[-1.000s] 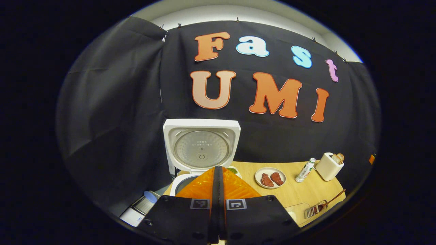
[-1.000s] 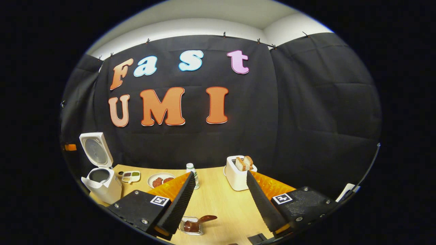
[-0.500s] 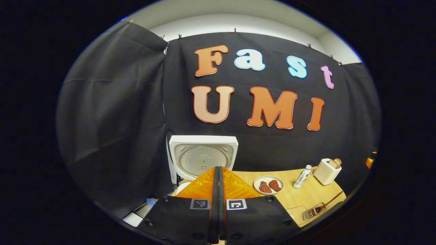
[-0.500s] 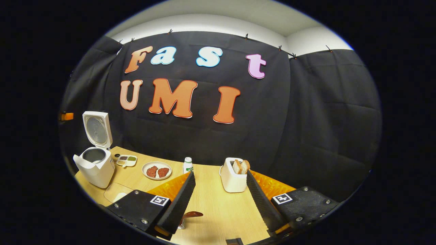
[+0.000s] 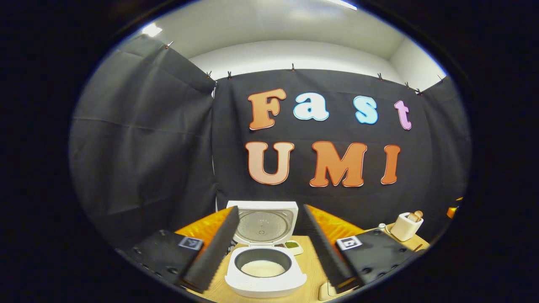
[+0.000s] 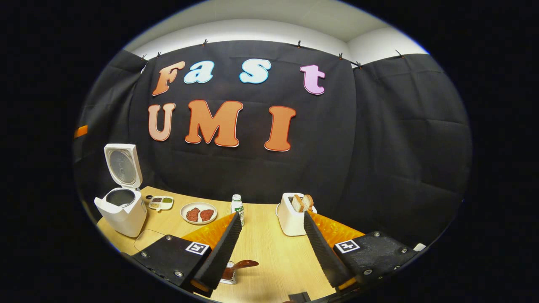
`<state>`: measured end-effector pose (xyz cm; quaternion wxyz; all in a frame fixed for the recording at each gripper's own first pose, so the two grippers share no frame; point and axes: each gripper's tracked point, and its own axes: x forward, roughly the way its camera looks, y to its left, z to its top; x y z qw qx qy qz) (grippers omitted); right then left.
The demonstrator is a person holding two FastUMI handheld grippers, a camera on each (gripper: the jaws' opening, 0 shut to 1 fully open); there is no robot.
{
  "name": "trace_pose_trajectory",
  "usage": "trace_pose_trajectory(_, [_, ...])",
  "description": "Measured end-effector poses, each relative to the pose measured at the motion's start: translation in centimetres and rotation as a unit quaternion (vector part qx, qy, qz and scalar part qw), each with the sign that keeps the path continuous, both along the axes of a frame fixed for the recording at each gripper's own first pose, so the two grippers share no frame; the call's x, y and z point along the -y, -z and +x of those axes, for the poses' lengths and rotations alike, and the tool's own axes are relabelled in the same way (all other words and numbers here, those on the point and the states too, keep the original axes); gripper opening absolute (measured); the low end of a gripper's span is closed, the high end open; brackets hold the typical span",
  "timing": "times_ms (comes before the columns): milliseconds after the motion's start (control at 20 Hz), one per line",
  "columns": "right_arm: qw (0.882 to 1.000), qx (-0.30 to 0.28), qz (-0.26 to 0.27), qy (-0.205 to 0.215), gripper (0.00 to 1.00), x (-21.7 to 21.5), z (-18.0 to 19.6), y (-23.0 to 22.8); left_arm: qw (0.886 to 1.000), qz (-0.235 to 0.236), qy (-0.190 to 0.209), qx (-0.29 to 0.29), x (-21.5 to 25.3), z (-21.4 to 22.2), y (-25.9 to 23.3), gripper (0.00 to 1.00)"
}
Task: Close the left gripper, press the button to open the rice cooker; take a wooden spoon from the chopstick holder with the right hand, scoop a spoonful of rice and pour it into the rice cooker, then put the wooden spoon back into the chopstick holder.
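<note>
Now my left gripper (image 5: 269, 248) has its fingers spread wide; 1 s and 0.5 s ago they were pressed together. Lower centre of the left gripper view, between those fingers, sits the white rice cooker (image 5: 265, 269), lid (image 5: 264, 222) standing upright behind the pot, w/ white rice (image 5: 262, 267) in the inner bowl. Before, my closed fingers hid most of the pot; now the whole rim shows & the cooker looks farther off.

My right gripper (image 6: 271, 248) is also open, holding nothing, much as in both earlier frames. Bottom centre of the right gripper view, just beside my left-hand finger, the wooden spoon (image 6: 242, 265) rests in the chopstick holder (image 6: 228, 275), bowl end pointing right. Holder is partly hidden by that finger.

Surface: light wood table (image 6: 269, 252). On it, left to right in the right gripper view: rice cooker at far left, small condiment dish (image 6: 161, 202), plate w/ two red pieces (image 6: 198, 213), white bottle (image 6: 238, 205), white toaster w/ bread (image 6: 294, 213). Room: black cloth wall behind the table, pale ceiling at top of frame.
</note>
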<state>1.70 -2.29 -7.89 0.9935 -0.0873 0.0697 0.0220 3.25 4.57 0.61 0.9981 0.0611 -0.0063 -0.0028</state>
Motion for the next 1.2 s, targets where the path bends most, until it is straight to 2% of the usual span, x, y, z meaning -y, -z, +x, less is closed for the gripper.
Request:
trace_pose_trajectory(50, [1.0, 0.0, 0.011, -0.001, 0.93, -0.1, 0.0, 0.2, 1.0, 0.0, -0.002, 0.003, -0.2, -0.4, -0.3, 1.0])
trace_pose_trajectory(300, [0.997, -0.019, 0.073, 0.001, 0.93, -0.3, 0.4, 2.9, 1.0, 0.002, -0.013, 0.001, -0.7, -0.9, 0.2, 1.0])
trace_pose_trajectory(600, [0.991, -0.049, 0.123, 0.029, 0.93, 0.7, 1.5, 8.8, 1.0, -0.012, -0.02, -0.007, -1.6, -1.0, 1.3, 1.0])
trace_pose_trajectory(650, [0.989, -0.058, 0.135, 0.033, 0.98, 0.8, 1.6, 10.1, 1.0, -0.012, -0.023, -0.009, -1.8, -1.0, 1.6, 1.0])
trace_pose_trajectory(700, [0.986, -0.066, 0.148, 0.035, 0.93, 0.8, 1.7, 11.0, 1.0, -0.011, -0.026, -0.01, -2.0, -1.0, 1.7, 1.0])
trace_pose_trajectory(1200, [0.959, -0.113, 0.253, 0.054, 0.95, -0.4, 3.3, 17.6, 0.998, -0.006, -0.055, -0.017, -4.4, -1.3, 2.2, 1.0])
